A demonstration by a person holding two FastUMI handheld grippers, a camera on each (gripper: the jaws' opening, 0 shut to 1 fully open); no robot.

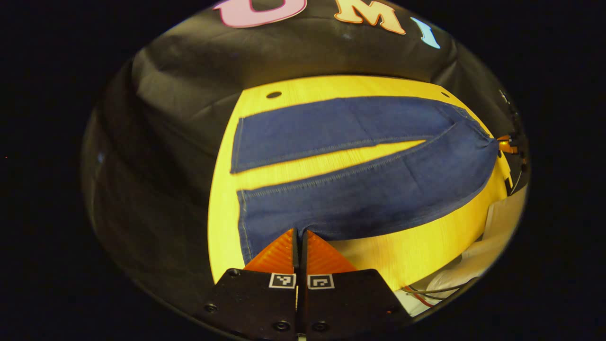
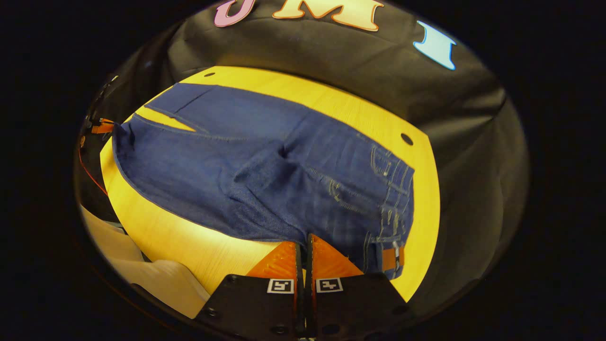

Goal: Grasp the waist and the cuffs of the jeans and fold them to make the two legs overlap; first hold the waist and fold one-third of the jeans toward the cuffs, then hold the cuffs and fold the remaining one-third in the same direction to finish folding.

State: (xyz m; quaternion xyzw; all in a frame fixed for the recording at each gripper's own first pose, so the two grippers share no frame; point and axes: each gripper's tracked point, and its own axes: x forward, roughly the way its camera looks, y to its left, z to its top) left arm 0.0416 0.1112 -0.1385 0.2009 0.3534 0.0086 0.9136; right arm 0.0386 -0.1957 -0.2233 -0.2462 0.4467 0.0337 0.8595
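Jeans: The jeans [image 1: 360, 189] lie flat on the yellow table [image 1: 426, 251], with the two legs spread apart in a thin V and bare table showing between them.

Long way of the jeans: In the left gripper view they run from the cuffs at the left of the frame to the waist at the far right. In the right gripper view the waist [image 2: 393, 208] is at the lower right and the legs run off to the upper left.

Left gripper: The left gripper [image 1: 300, 237] sits at the bottom middle of its view, at the near edge of the near leg [image 1: 284, 208], close to its cuff. Its fingers are pressed tight together and seem to pinch the cloth edge.

Right gripper: The right gripper [image 2: 305, 241] sits at the bottom middle of its view, at the near edge of the jeans beside the waist. Its fingers are also squeezed together, it looks like on the denim edge.

Which one is nearer: Left is by the cuff end, right is by the waist end.

Next move, my guess: Carry the near leg over to the far leg [image 1: 331, 128], toward the top of the frame.

Different looks: The right gripper view shows the pockets and belt loops. The left gripper view shows both cuffs and the gap between the legs best.
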